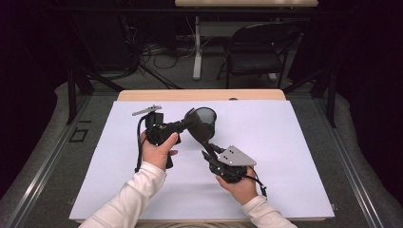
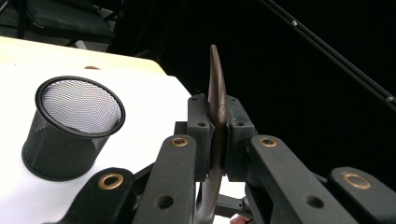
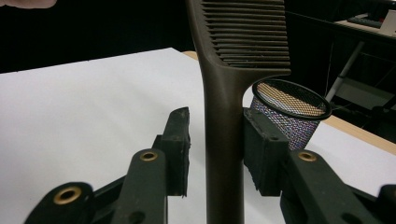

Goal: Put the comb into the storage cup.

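We see one dark brown plastic comb [image 1: 199, 129] with a long tapering handle, held above the white sheet [image 1: 285, 142] that covers the table. Its long axis slants across the high view: the toothed end lies up and to the left, by the left gripper [image 1: 186, 124], and the handle runs down and to the right toward the right gripper [image 1: 209, 156]. In the right gripper view the handle [image 3: 224, 154] rises straight up between the jaws, and the teeth [image 3: 250, 35] stick out to the right at the top.

Counting, we find one comb, one black wire-mesh cup [image 1: 207, 118], two hand-held grippers and two hands. The cup stands upright on the sheet just behind the comb's toothed end, with its mouth open upward.

The left gripper, in the person's left hand [image 1: 157, 151], is clamped tight on the comb: in the left gripper view both pads [image 2: 200, 130] press flat against the thin edge-on comb [image 2: 216, 102], which stands up between them.

The right gripper, in the right hand [image 1: 240, 186], is partly open. Its jaws straddle the handle; the left-hand pad [image 3: 180, 149] stands clearly off it with white sheet showing in the gap, while the right-hand pad [image 3: 261, 149] sits just beside the handle, and we cannot tell whether it touches.
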The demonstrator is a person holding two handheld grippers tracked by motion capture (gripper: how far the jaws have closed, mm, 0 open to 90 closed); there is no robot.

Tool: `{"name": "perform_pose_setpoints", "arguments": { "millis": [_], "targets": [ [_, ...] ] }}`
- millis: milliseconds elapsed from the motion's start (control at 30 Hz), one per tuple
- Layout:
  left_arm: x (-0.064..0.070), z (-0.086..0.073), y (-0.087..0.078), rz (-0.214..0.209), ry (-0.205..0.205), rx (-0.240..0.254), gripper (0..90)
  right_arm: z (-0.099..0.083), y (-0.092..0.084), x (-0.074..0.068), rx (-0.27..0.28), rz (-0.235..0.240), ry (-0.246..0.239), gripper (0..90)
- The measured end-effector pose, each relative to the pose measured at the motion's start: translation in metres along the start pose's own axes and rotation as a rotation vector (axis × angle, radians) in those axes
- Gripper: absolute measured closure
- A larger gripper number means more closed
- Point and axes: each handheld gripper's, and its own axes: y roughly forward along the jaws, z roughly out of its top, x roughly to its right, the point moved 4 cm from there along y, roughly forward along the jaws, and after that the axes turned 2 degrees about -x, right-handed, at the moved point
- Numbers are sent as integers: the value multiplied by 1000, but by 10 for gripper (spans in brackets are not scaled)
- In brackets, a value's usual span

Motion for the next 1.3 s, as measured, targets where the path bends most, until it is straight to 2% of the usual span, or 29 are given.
{"name": "perform_pose_setpoints", "arguments": {
  "millis": [267, 733, 1300],
  "targets": [
    [-1, 0, 0, -1, 3, 15, 845, 0, 1, 2, 6, -8, 12, 561],
    [-5, 3, 1, 24, 26, 48, 845, -2, 3, 7, 5, -11, 48, 432],
    [-14, 9, 3, 57, 49, 89, 845, -7, 8, 13, -28, -23, 72, 328]
  ]
}}
